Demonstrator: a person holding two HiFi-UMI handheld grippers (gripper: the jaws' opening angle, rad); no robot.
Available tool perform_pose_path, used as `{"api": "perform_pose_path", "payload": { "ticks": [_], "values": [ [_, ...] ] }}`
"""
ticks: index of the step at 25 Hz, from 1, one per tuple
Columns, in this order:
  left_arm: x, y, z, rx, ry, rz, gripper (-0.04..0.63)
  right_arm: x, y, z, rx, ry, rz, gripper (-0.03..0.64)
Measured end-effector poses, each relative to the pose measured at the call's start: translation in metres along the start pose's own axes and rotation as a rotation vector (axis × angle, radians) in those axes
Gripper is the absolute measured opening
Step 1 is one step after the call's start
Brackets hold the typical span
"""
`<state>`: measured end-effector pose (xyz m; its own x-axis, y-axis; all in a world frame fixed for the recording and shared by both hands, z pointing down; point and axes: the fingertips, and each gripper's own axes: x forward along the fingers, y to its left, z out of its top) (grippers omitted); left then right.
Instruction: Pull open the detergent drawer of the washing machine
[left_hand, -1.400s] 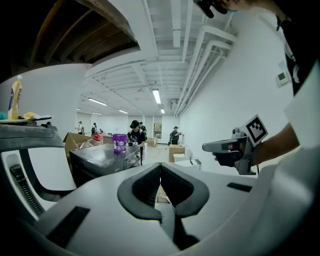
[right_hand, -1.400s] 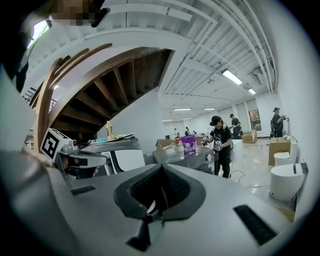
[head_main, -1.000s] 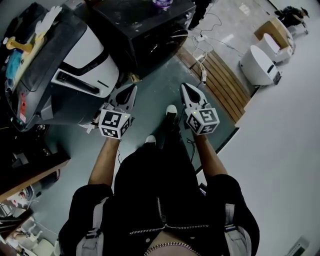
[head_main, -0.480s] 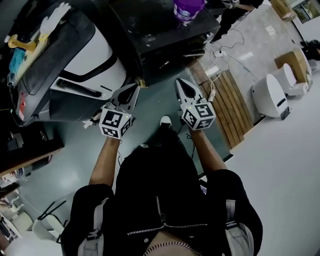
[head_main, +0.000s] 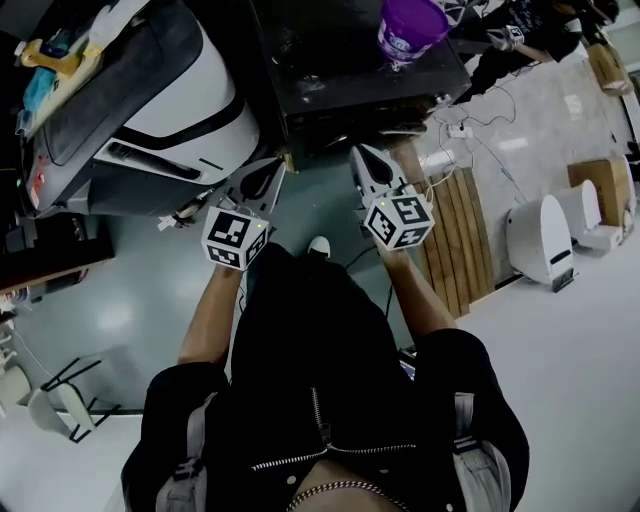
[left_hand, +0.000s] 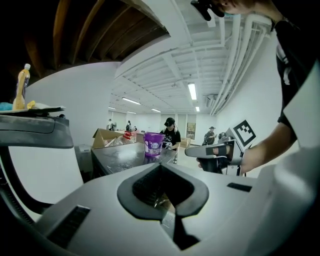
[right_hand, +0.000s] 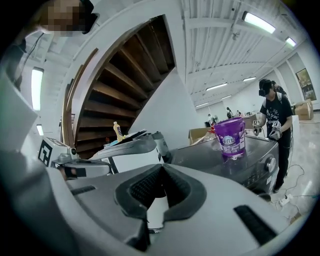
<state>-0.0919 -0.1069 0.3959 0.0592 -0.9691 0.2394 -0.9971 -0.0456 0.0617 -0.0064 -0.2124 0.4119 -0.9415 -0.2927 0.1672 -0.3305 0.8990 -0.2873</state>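
Note:
A dark washing machine (head_main: 340, 70) stands at the top of the head view, with a purple tub (head_main: 410, 30) on its lid. Its front panel and a round knob (right_hand: 270, 162) show in the right gripper view; I cannot make out the detergent drawer. My left gripper (head_main: 262, 182) is shut and empty, near the machine's front left corner. My right gripper (head_main: 366, 165) is shut and empty too, just short of the machine's front. In the gripper views the left gripper (left_hand: 166, 215) and the right gripper (right_hand: 150, 220) both point at the machine without touching it.
A white-and-black appliance (head_main: 170, 100) with a yellow bottle (head_main: 45, 50) on top stands close at the left. A wooden slatted platform (head_main: 455, 230), cables with a power strip (head_main: 460, 130) and a white device (head_main: 545, 240) lie to the right. A person in black (right_hand: 274, 115) stands behind the machine.
Both grippers have travelled toward the dark washing machine, which now sits nearer their tips. The purple tub has come fully into the head view. Both stay shut.

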Motion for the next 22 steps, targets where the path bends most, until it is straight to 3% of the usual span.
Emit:
{"api": "perform_pose_path", "payload": {
  "ticks": [7,22],
  "values": [
    [0.01,0.016,0.003,-0.02,-0.015,0.031,0.02,0.023,-0.002,0.007,-0.022,0.007,0.026,0.006],
    [0.033,0.033,-0.005,-0.031,0.025,-0.024,0.02,0.037,-0.009,-0.003,0.024,0.038,0.001,0.006]
  ]
}}
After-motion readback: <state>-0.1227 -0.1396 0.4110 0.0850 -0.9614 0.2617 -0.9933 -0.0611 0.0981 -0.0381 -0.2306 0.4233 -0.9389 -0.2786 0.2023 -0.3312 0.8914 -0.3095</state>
